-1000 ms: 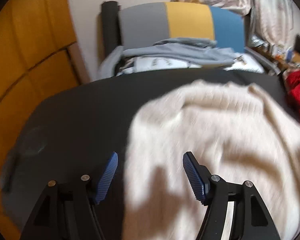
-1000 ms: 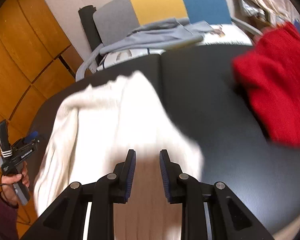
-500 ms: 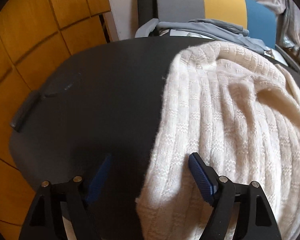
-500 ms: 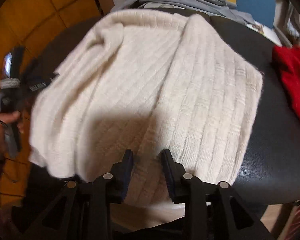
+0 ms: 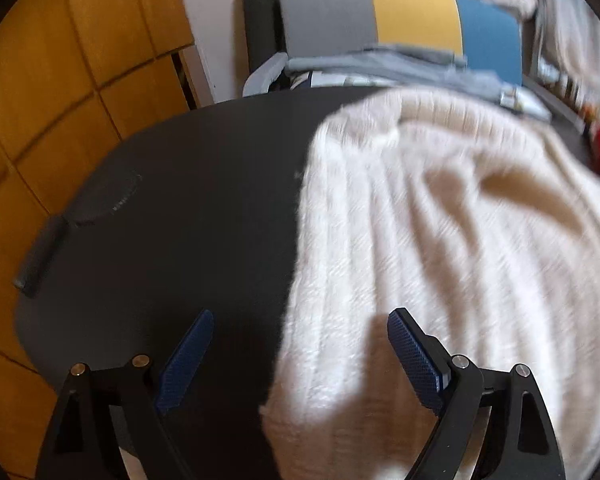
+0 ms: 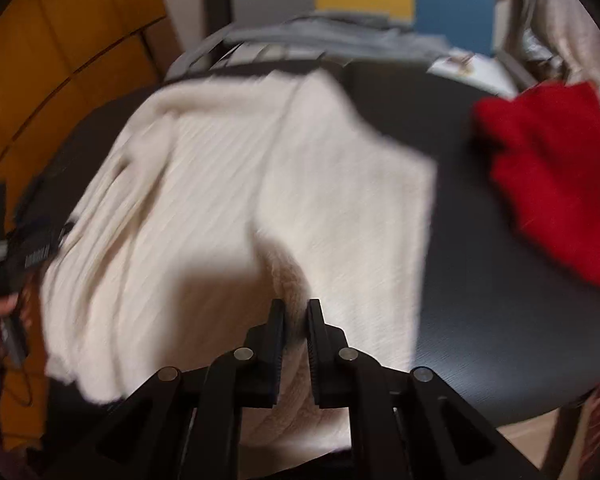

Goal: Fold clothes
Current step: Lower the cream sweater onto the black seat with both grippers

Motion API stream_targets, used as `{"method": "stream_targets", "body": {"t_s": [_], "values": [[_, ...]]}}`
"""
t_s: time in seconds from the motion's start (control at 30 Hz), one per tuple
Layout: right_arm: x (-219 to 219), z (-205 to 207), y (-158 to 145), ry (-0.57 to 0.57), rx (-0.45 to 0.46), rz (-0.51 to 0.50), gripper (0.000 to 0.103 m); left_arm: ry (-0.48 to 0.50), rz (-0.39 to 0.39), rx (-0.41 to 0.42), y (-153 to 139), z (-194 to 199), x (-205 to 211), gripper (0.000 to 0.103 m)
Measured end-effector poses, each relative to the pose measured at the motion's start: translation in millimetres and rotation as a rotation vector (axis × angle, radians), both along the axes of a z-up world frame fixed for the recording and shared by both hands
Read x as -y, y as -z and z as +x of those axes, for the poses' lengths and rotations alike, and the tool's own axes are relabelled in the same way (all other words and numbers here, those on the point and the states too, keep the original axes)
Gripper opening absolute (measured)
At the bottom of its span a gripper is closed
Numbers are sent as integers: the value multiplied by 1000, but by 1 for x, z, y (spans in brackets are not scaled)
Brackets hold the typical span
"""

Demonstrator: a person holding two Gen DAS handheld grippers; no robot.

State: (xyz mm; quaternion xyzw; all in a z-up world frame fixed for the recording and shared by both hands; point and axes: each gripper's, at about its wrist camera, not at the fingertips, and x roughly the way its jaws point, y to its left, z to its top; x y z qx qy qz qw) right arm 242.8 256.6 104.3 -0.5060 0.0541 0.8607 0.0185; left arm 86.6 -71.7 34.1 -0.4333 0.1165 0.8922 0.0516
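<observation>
Nearest the right wrist camera, right hand-held gripper (image 6: 295, 322) just closed, pinching a fold of cream sweater (image 6: 228, 184). Over sweater's left edge, left hand-held gripper (image 5: 300, 344) spread wide, just opened, holding nothing. Across dark counter (image 5: 188, 208), sweater spread out; farther right, red garment (image 6: 556, 184).

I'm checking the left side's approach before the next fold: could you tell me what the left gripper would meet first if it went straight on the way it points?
Most likely the left edge of the cream sweater, between the open left gripper's fingers; depth is unclear.
</observation>
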Motion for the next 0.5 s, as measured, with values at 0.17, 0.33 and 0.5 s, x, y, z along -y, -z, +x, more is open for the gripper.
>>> {"method": "stream_targets", "body": {"t_s": [0.17,0.33,0.5], "values": [[-67,-36,-39,111,-88,239,10,-16,31,4,6,2,11,99],[-137,-95,-32,258,-64,373,10,-35,93,46,10,-3,21,102],[-170,-140,12,283,64,296,20,-50,151,84,14,-8,26,103]]}}
